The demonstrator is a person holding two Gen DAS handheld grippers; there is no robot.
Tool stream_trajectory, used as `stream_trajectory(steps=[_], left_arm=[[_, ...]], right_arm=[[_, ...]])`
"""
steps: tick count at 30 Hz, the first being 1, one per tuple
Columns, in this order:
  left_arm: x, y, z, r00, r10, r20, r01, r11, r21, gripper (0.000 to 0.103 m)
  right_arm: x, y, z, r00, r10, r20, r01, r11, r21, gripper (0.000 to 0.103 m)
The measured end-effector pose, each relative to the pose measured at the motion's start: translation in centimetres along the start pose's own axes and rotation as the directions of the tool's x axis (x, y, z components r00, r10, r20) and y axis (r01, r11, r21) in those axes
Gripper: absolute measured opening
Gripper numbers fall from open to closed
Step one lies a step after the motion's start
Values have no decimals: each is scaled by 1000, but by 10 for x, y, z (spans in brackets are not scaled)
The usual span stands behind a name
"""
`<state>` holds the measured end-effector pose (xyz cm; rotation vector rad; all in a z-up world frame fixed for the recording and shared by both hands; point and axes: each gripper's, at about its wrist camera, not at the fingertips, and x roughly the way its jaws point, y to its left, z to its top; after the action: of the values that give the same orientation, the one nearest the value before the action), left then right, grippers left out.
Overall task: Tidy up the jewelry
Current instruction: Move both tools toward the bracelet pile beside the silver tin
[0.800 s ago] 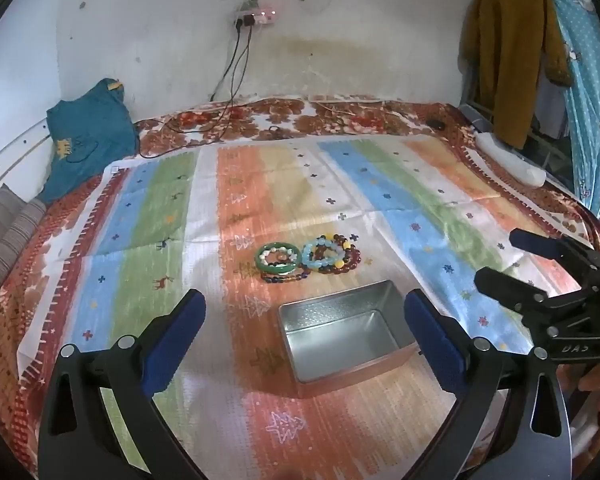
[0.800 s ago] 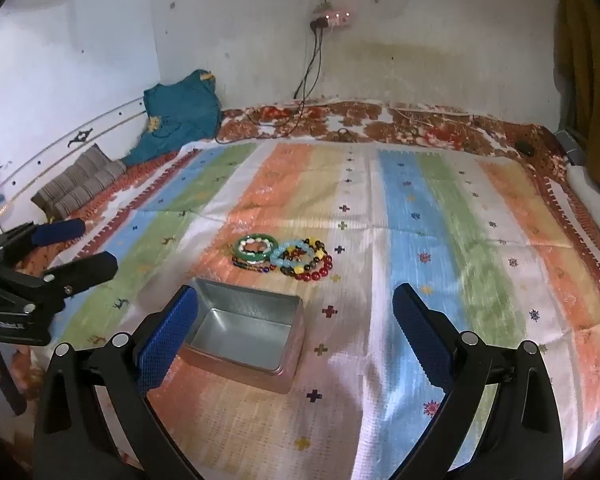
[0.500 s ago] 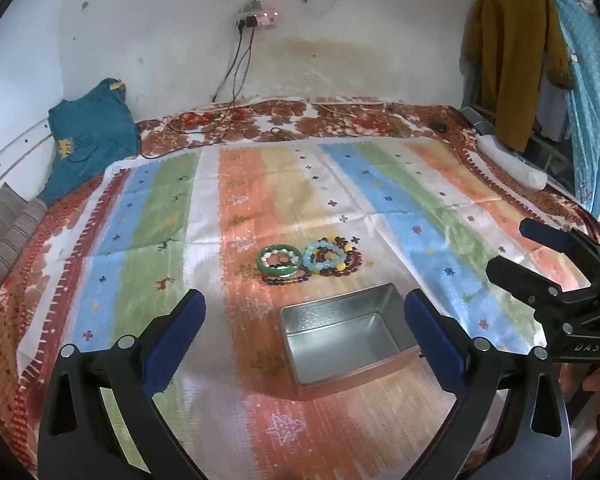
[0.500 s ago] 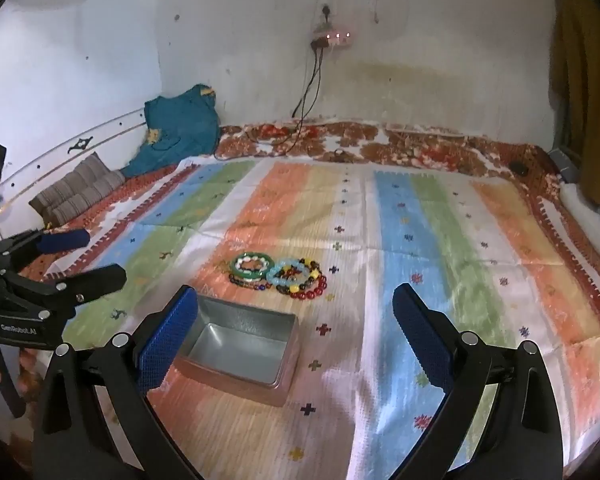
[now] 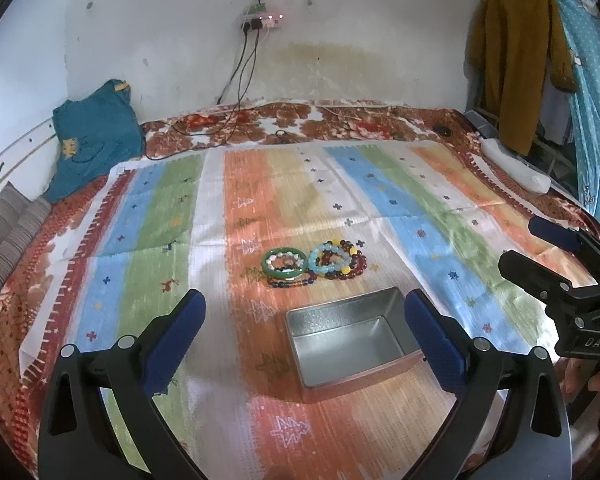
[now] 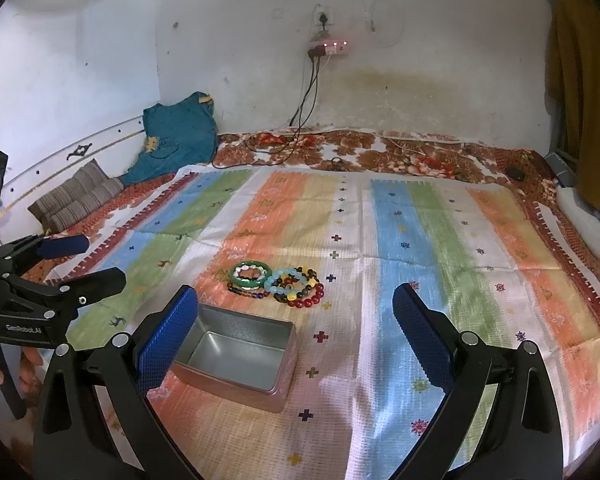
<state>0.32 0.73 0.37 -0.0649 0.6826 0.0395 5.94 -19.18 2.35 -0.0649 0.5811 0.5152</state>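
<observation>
Several bead bracelets (image 5: 314, 263) lie in a small heap on the striped cloth: a green bangle (image 5: 282, 261), a pale blue bead ring (image 5: 331, 259) and dark red beads (image 6: 311, 298). The heap also shows in the right wrist view (image 6: 278, 281). An empty silver tin (image 5: 350, 340) stands just in front of it, also in the right wrist view (image 6: 236, 354). My left gripper (image 5: 302, 334) is open and empty above the tin. My right gripper (image 6: 296, 334) is open and empty, to the right of the tin.
The striped cloth (image 5: 440, 216) covers a floral bedspread (image 5: 340, 120). A teal garment (image 5: 94, 136) and striped cushions (image 6: 74, 196) lie at the back left. Cables hang from a wall power strip (image 6: 328, 48). Clothes (image 5: 516, 60) hang at the right, above a white roll (image 5: 516, 170).
Both grippers have drawn back and risen a little, so the tin and bracelets sit lower and farther in view. Nothing was grasped.
</observation>
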Motion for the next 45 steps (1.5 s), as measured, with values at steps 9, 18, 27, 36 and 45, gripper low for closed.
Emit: stream_trajectory(steps=[9,18,27,36,45], left_arm=[[7,16,-2,999,27,-31,-29,998,-60,98],[19,31,0,993,87,-78,-95,989,-110,98],[43,39,11,982,139,-127,-152,983,-99,98],[70,57,20,969,147,-198,-175,976,-131,97],[104,68,26,959,129,-251,-170,974,-148,97]], right_arm=[[11,-4,-3,998,-21,-66,21,1000,7,99],[22,3,-2,994,-10,-109,9,1000,-5,99],[37,19,2,991,8,-133,-15,999,-51,99],[53,30,7,987,11,-160,-29,993,-111,99],[67,29,11,982,20,-185,-44,991,-127,99]])
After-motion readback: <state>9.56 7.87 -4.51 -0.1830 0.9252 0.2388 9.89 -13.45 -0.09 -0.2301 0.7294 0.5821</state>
